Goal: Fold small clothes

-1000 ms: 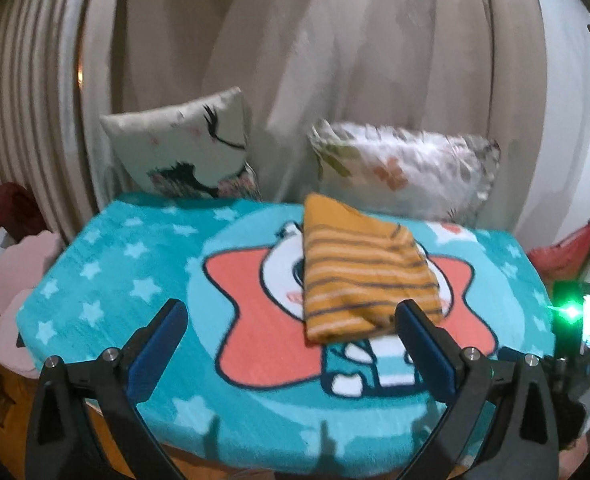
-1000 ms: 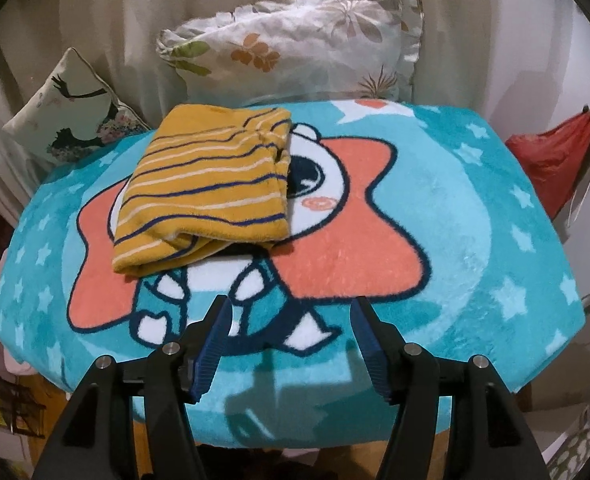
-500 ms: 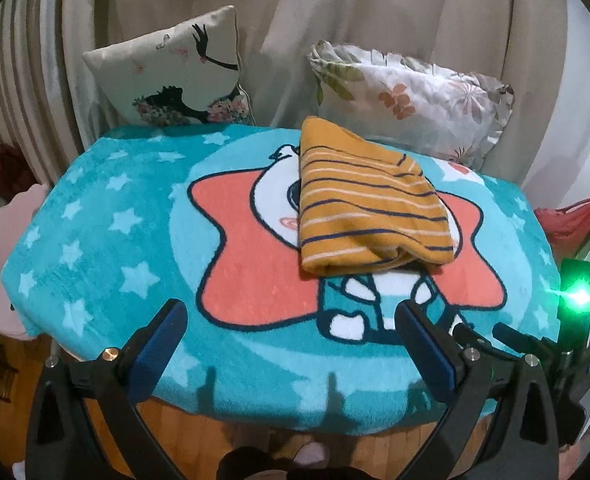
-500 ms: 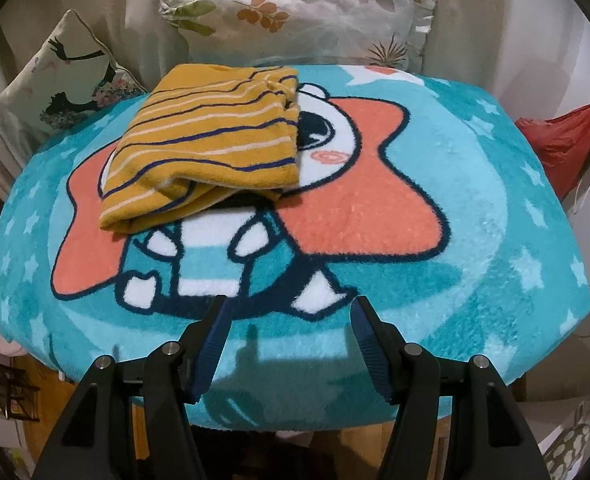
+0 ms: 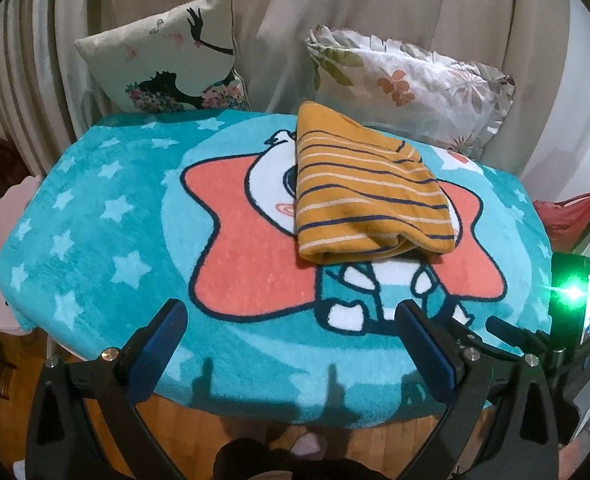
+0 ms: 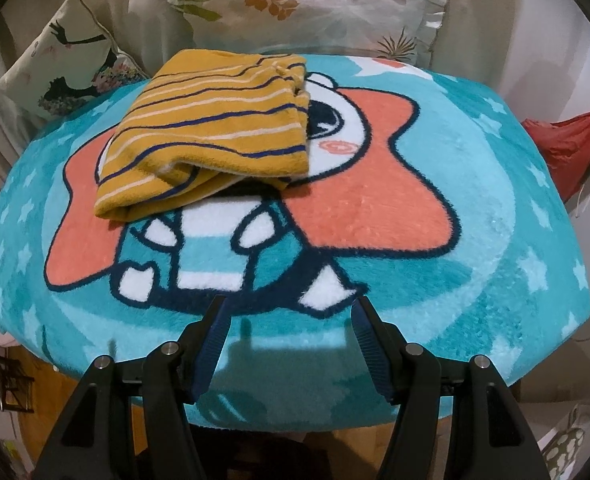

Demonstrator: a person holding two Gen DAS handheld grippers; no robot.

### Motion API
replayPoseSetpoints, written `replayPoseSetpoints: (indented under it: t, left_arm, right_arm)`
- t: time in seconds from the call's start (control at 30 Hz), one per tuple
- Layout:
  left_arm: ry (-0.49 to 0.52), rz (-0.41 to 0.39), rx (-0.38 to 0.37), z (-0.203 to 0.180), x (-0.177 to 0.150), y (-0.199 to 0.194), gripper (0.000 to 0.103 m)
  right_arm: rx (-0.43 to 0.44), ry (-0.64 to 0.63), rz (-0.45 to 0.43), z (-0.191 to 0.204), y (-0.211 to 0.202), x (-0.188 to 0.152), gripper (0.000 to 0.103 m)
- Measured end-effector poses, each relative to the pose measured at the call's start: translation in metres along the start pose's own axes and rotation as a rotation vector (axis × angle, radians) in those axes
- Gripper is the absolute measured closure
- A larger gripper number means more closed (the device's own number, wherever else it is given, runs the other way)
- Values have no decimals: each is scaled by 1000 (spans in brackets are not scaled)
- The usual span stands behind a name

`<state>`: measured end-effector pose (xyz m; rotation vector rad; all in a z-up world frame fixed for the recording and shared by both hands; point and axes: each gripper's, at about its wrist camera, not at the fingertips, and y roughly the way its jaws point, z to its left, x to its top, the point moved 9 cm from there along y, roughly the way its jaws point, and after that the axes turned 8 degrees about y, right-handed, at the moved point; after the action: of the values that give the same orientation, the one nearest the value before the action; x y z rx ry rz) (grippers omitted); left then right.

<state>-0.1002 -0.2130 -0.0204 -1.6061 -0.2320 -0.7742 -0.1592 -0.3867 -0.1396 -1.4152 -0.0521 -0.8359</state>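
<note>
A mustard-yellow garment with navy and white stripes (image 5: 367,192) lies folded on a teal blanket (image 5: 107,216) with a cartoon star print; it also shows in the right wrist view (image 6: 219,136). Its near edge gapes a little. My left gripper (image 5: 291,332) is open and empty, above the blanket's near edge, well short of the garment. My right gripper (image 6: 289,316) is open and empty, also near the front edge, apart from the garment.
Two pillows stand against the curtain at the back: a bird-print one (image 5: 167,60) on the left and a floral one (image 5: 407,84) on the right. A red bag (image 6: 567,144) lies off the right side. Wooden floor shows below the blanket's front edge.
Both grippers have moved lower and nearer to the blanket's front; the garment now sits larger and higher in both views. Both stay open. The garment has not moved.
</note>
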Motion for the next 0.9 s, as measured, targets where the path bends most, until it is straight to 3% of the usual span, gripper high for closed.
replayPoseSetpoints:
  t: [0.9]
  left_arm:
    - [-17, 123, -8, 2, -11, 33, 0]
  right_arm:
    - [-27, -35, 0, 5, 11, 10, 34]
